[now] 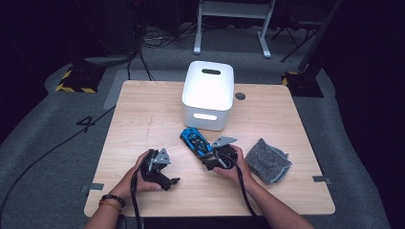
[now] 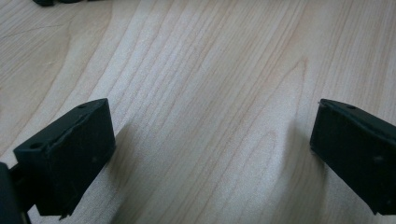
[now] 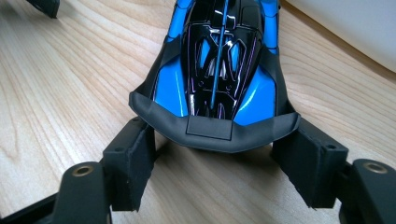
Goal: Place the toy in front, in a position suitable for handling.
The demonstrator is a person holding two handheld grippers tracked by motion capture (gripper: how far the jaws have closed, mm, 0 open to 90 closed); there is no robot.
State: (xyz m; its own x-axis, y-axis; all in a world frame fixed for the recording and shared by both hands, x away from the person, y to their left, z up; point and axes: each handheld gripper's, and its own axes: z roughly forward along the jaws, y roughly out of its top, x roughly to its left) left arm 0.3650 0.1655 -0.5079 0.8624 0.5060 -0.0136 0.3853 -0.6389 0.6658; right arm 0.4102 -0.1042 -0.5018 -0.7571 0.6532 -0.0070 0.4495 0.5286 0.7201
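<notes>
Straddling glossy blue-black toy car (image 3: 217, 65) – matte rear wing – right hand-held gripper (image 3: 215, 163).

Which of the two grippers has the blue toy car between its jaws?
The right gripper: the blue toy car sits tail-first between its jaws. The left gripper has just bare table between open jaws.

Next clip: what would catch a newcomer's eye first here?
The glossy blue and black toy car on the pale wooden table, its rear wing between the right gripper's open jaws. Behind it stands a white plastic bin; a grey felt cloth lies to the right.
</notes>
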